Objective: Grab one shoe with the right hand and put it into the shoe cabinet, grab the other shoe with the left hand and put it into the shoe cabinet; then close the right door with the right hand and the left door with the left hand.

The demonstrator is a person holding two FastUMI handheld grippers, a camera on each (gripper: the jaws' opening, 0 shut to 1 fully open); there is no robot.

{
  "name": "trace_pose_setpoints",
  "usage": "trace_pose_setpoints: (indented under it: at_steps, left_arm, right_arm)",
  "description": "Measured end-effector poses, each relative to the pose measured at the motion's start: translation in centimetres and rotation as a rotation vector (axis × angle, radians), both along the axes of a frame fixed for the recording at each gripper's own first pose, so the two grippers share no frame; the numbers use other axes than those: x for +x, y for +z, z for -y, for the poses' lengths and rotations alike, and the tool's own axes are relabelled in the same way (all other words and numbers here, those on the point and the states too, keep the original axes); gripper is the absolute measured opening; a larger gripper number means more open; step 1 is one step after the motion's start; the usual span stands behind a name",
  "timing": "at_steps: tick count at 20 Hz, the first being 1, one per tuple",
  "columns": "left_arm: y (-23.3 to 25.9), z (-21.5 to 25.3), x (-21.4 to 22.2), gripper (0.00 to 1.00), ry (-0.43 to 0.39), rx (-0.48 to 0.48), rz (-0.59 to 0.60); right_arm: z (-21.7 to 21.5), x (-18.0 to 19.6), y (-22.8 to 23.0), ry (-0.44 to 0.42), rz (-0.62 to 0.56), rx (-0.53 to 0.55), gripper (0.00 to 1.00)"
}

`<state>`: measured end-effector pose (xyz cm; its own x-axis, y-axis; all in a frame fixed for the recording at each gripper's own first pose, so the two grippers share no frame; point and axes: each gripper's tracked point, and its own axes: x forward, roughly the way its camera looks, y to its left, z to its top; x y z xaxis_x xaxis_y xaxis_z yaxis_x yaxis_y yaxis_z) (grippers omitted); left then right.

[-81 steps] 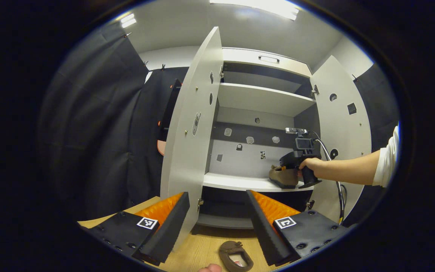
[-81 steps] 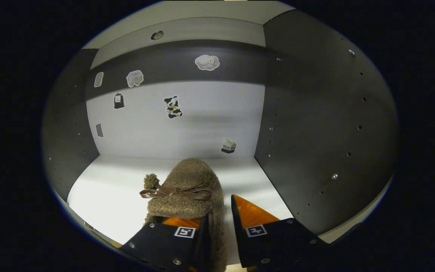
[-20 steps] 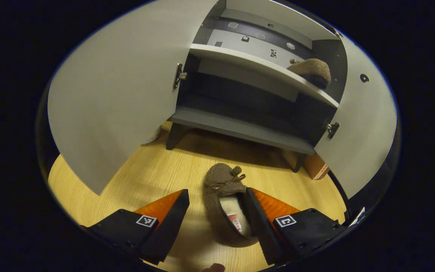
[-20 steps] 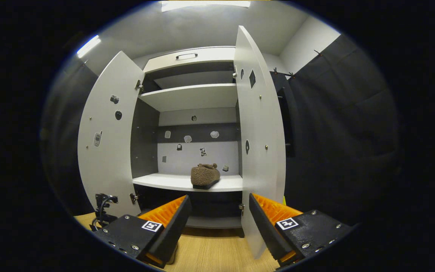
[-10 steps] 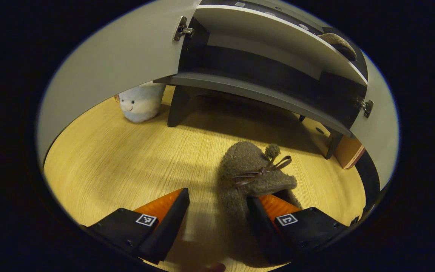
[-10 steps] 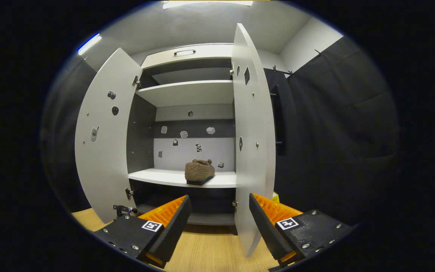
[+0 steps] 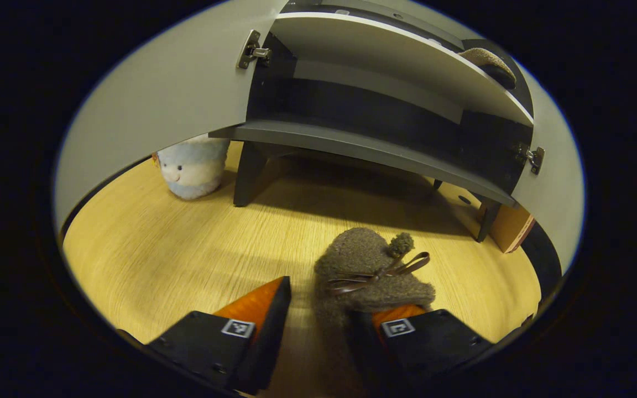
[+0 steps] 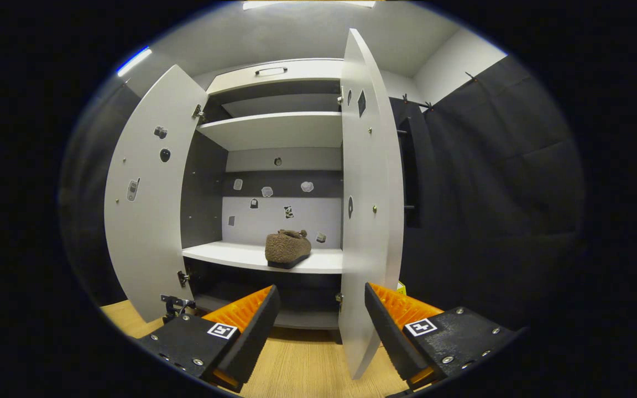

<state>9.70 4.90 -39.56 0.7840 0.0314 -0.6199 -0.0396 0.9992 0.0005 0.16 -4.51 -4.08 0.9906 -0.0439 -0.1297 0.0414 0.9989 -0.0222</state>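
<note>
My left gripper (image 7: 318,326) is half-closed around the slipper's (image 7: 371,271) collar on the floor just ahead, one finger inside, so I'd squeeze fully before lifting; right gripper (image 8: 318,326) idles open facing the cabinet (image 8: 274,130).

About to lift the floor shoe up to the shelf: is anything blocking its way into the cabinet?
Nothing visible blocks it. Both doors stand open, and the white shelf has bare room left of the shoe already there. The left tool straddles the floor shoe.
</note>
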Motion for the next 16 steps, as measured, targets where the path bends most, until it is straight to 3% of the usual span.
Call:
trace_pose_setpoints:
  at_steps: [1, 2, 3, 7, 9, 13, 16]
  left_arm:
    - [0.1, 0.0, 0.0, 0.34, 0.000, 0.011, 0.004]
    - [0.1, -0.2, 0.0, 0.31, 0.001, 0.007, -0.004]
    - [0.1, 0.1, -0.2, 0.14, 0.004, -0.021, -0.005]
    - [3.9, 0.4, -2.4, 0.10, 0.020, -0.049, 0.030]
    - [8.0, 1.0, -3.6, 0.10, 0.008, -0.034, 0.087]
    - [16.6, 1.3, -5.1, 0.10, 0.033, 0.013, 0.173]
    - [23.9, 3.3, -4.1, 0.09, 0.034, -0.031, 0.273]
  right_arm:
    - [-0.1, 0.0, 0.1, 0.001, 0.002, 0.006, 0.94]
    - [-0.2, 0.1, 0.1, 0.004, 0.004, 0.014, 0.94]
    - [-0.4, 0.1, 0.1, 0.006, 0.007, 0.020, 0.94]
    - [-0.3, 0.3, 0.1, 0.007, 0.015, 0.022, 0.94]
    - [-0.6, 0.6, -0.1, 0.010, 0.014, 0.031, 0.98]
    - [-1.2, 1.2, -0.4, 0.021, 0.011, 0.066, 0.94]
    - [-1.5, 1.6, -0.6, 0.022, 0.011, 0.079, 0.94]
